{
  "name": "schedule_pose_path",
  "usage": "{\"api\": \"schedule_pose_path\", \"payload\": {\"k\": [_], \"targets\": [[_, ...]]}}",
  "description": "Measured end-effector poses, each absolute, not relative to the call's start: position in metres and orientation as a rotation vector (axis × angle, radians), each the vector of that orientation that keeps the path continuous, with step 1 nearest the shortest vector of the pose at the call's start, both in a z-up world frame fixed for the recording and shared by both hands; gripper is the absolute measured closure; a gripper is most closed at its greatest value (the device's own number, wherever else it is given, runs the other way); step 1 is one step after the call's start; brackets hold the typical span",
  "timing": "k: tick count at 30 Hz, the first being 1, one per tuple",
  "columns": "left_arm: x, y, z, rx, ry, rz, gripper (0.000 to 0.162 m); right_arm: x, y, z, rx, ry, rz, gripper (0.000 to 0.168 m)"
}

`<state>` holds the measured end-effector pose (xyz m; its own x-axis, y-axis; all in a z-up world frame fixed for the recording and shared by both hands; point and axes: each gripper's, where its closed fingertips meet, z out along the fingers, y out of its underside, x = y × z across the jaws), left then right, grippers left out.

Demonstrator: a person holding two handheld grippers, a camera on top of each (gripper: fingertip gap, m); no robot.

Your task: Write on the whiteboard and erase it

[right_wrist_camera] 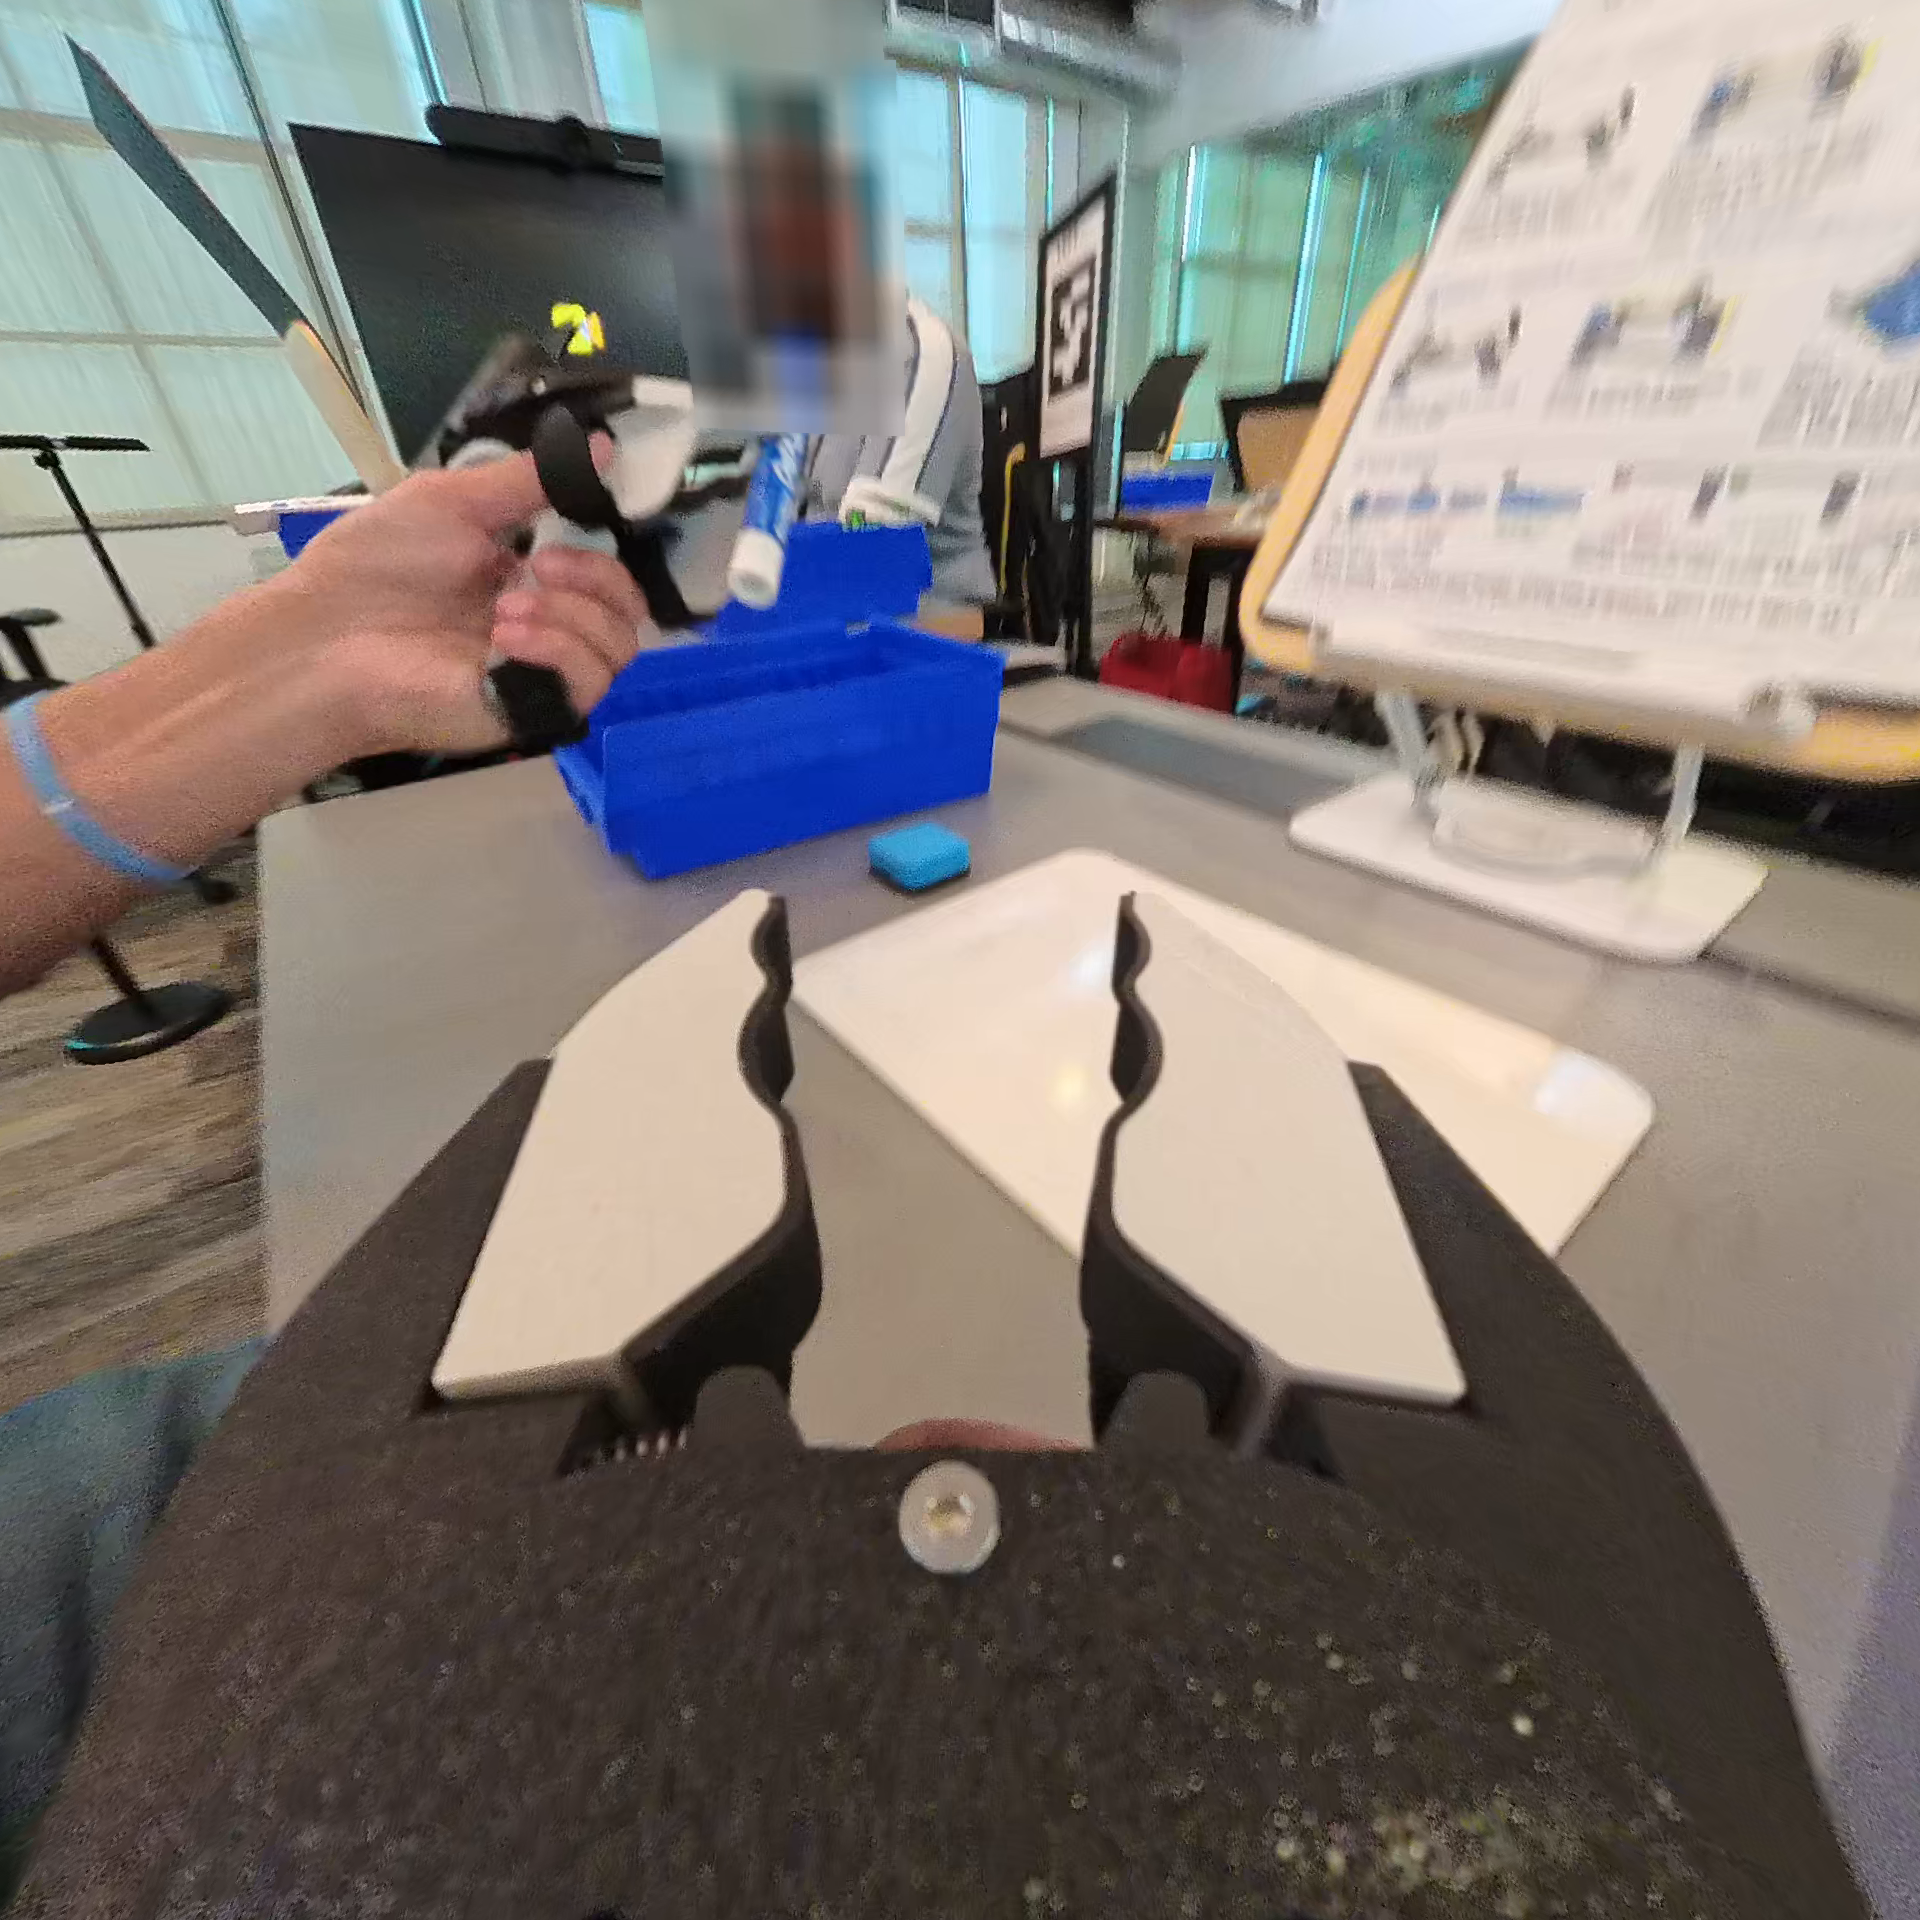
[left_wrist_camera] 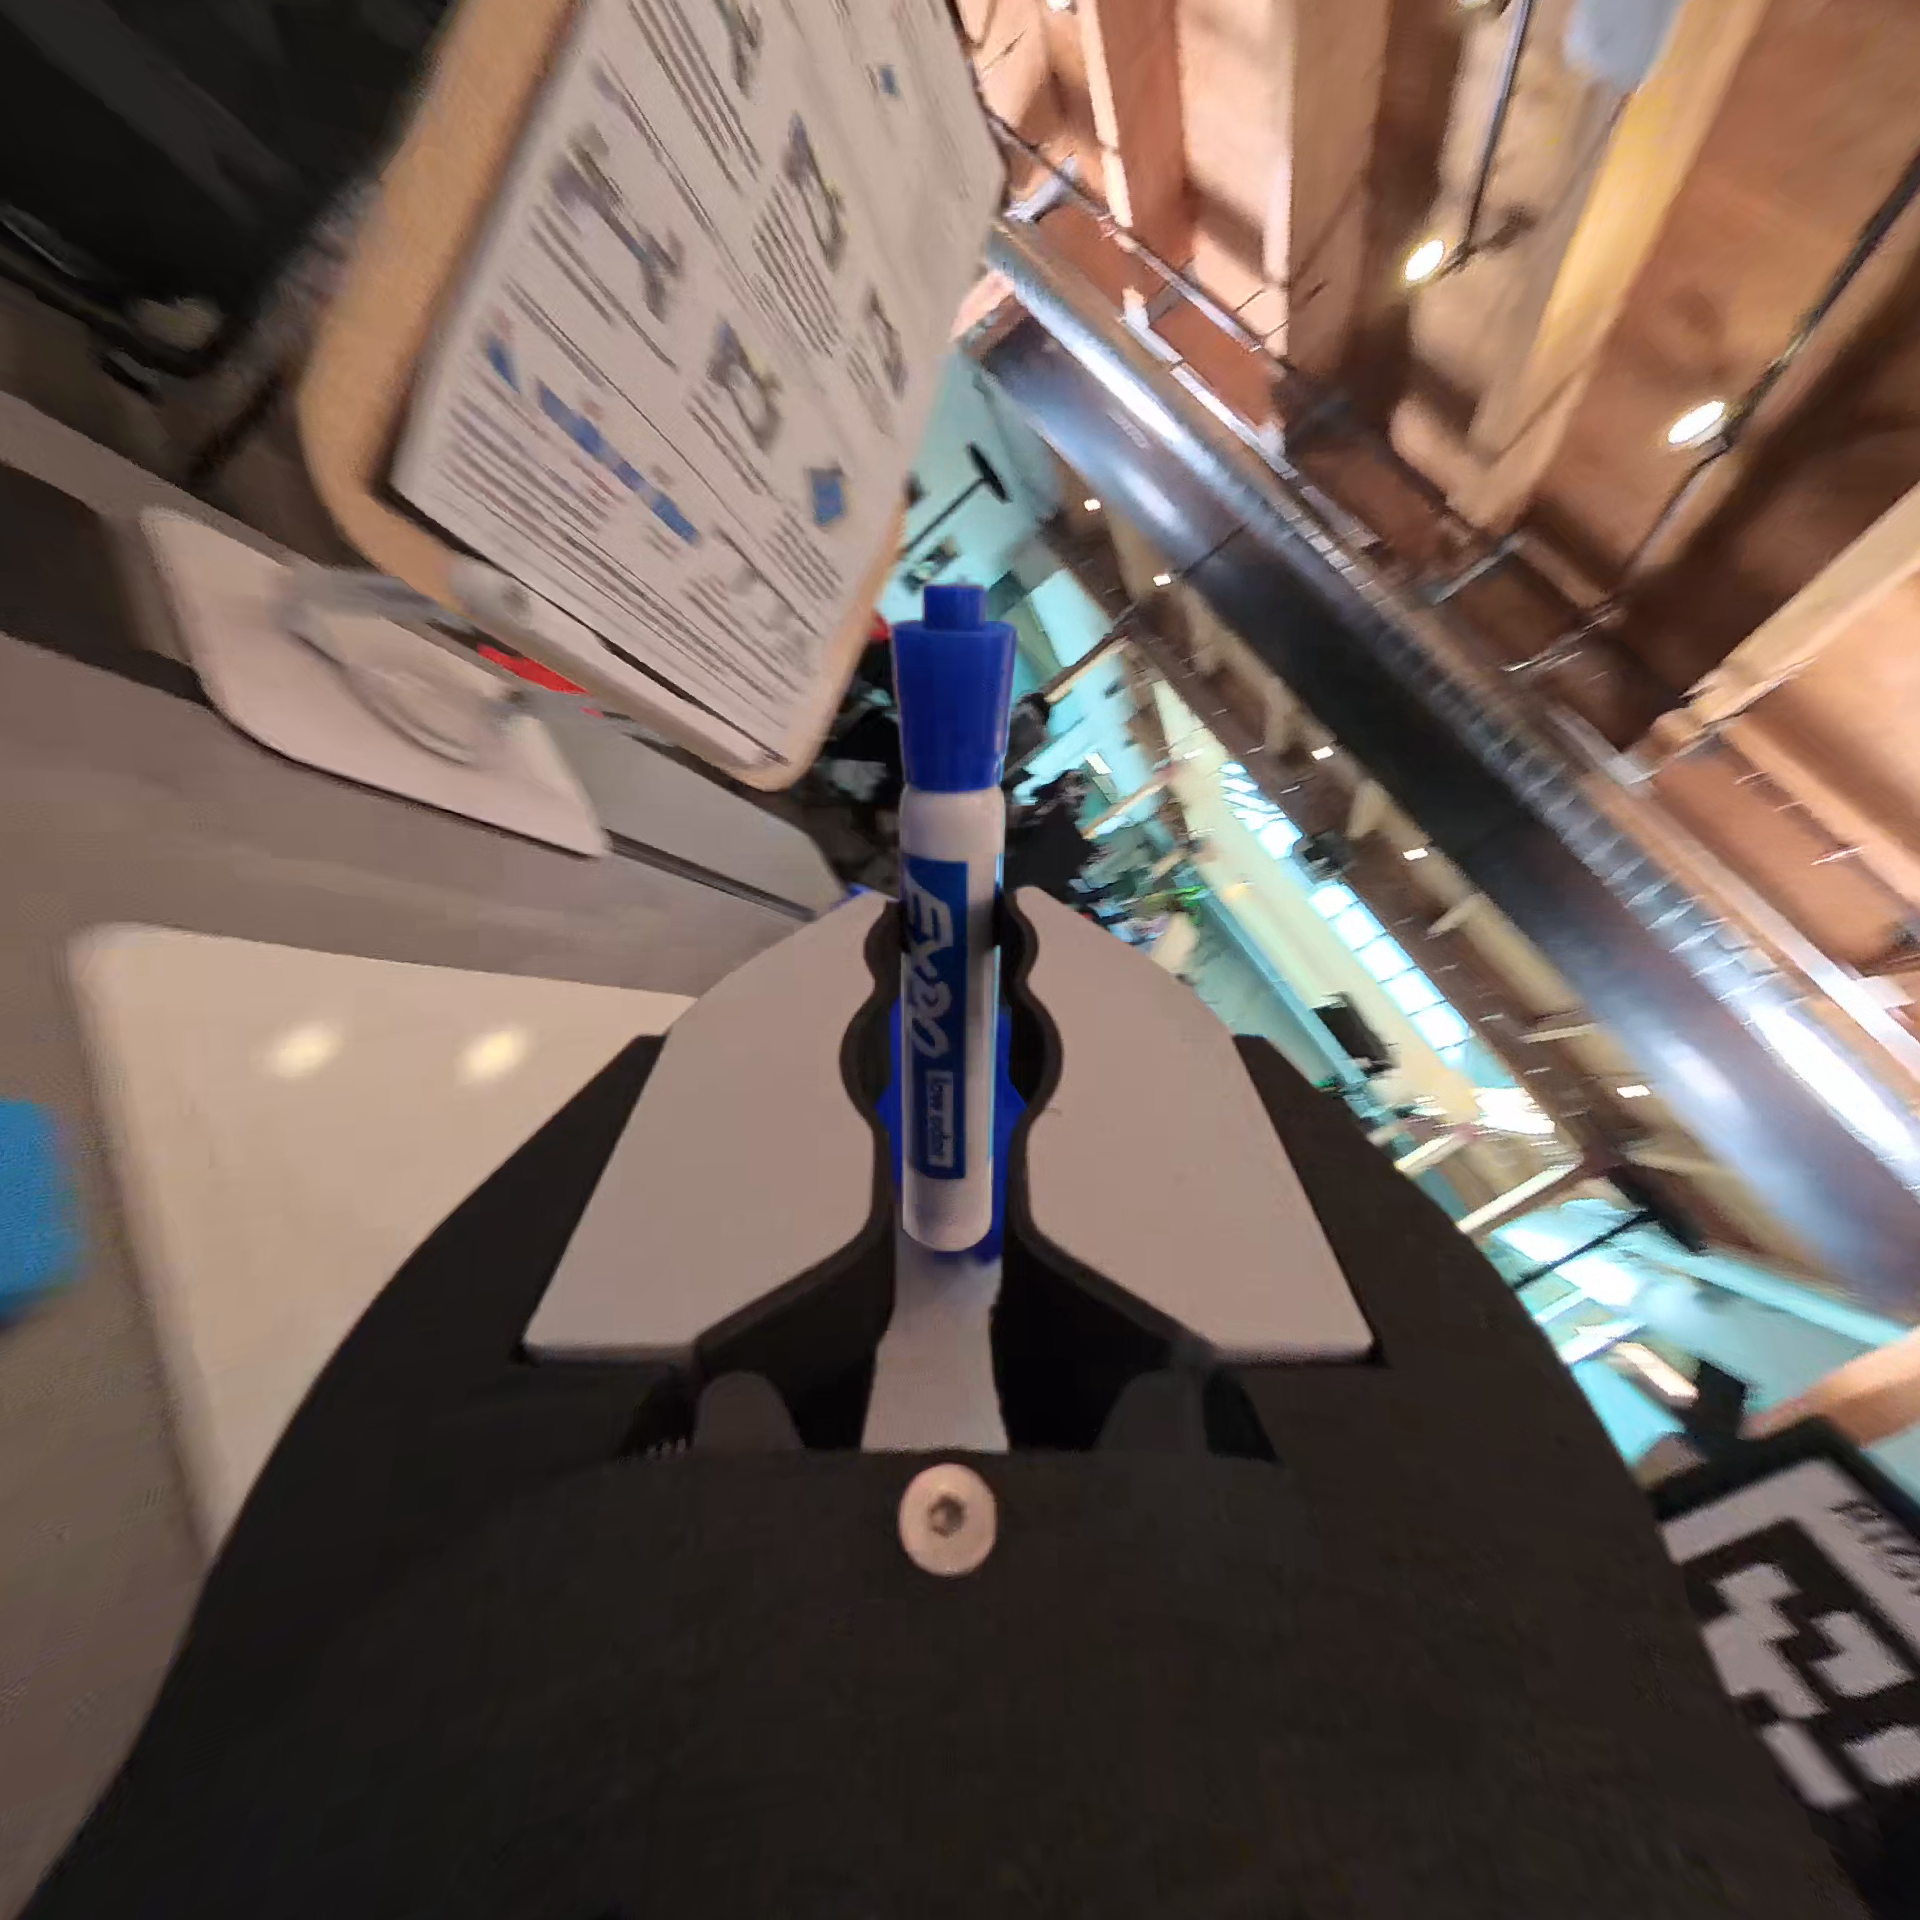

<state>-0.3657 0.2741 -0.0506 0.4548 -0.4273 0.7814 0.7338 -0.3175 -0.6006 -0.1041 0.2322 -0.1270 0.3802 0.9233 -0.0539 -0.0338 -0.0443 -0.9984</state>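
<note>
My left gripper (left_wrist_camera: 945,914) is shut on a blue-capped whiteboard marker (left_wrist_camera: 948,790), cap pointing away, held in the air with the view tilted. In the right wrist view a hand holds that gripper (right_wrist_camera: 665,457) up at the left with the marker (right_wrist_camera: 769,520) above a blue bin. My right gripper (right_wrist_camera: 948,920) is open and empty, low over the grey table, fingers pointing at the blank white whiteboard (right_wrist_camera: 1351,1060), which lies flat. The whiteboard also shows in the left wrist view (left_wrist_camera: 364,1091). A small blue eraser (right_wrist_camera: 920,855) lies just beyond the board, seen at the left edge of the left wrist view (left_wrist_camera: 31,1205).
An open blue plastic bin (right_wrist_camera: 790,727) stands at the table's far left. A white stand (right_wrist_camera: 1538,862) carrying a printed sheet (right_wrist_camera: 1610,416) rises at the right, close to the board; it fills the upper left of the left wrist view (left_wrist_camera: 675,364). The table edge (right_wrist_camera: 265,1039) runs along the left.
</note>
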Motion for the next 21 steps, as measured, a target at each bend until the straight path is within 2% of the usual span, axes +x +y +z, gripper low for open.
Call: {"api": "schedule_pose_path", "payload": {"k": [2,6,12,19,21], "targets": [[-0.312,0.275,-0.056,-1.455,-0.341,-1.347,0.146,-0.125,0.237,-0.11,-1.301,-0.87,0.896,0.102],[-0.226,0.282,-0.083,-1.464,-0.449,-1.558,0.145,-0.149,0.246,-0.098,-1.268,-0.86,0.782,0.103],[-0.165,0.282,-0.108,-1.492,-0.513,-1.711,0.145,-0.145,0.252,-0.119,-1.324,-0.885,0.657,0.11],[-0.132,0.276,-0.119,-1.514,-0.513,-1.777,0.145,-0.132,0.26,-0.132,-1.348,-0.882,0.592,0.125],[-0.125,0.274,-0.119,-1.504,-0.507,-1.808,0.145,-0.128,0.261,-0.131,-1.334,-0.886,0.578,0.137]]}}
